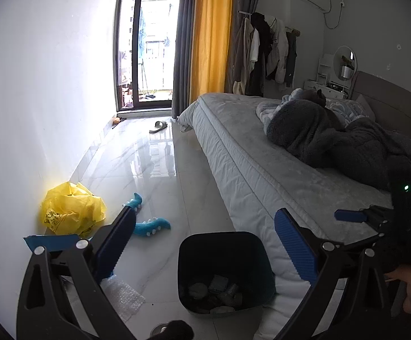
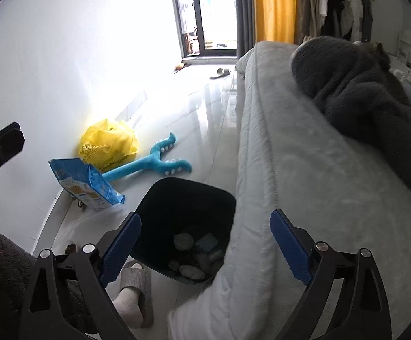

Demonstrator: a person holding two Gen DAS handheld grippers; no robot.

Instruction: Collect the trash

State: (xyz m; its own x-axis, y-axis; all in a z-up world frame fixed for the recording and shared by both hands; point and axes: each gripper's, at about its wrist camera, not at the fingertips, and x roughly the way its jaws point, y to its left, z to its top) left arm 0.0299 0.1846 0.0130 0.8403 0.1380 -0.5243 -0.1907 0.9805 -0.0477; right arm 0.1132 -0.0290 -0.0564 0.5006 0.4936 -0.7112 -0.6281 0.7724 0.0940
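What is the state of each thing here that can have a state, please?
left gripper: open, nothing between its fingers
right gripper: open, holding nothing
trash bin: upright, no lid, trash at the bottom
yellow plastic bag: crumpled, on the floor by the wall
blue packet: torn open, on the floor
glass door: cannot tell if open

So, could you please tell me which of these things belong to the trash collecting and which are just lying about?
Job:
bin, holding trash
yellow bag
blue packet
bubble wrap
left gripper and right gripper, both open and empty

Lying about:
blue toy
slipper
bed
blanket
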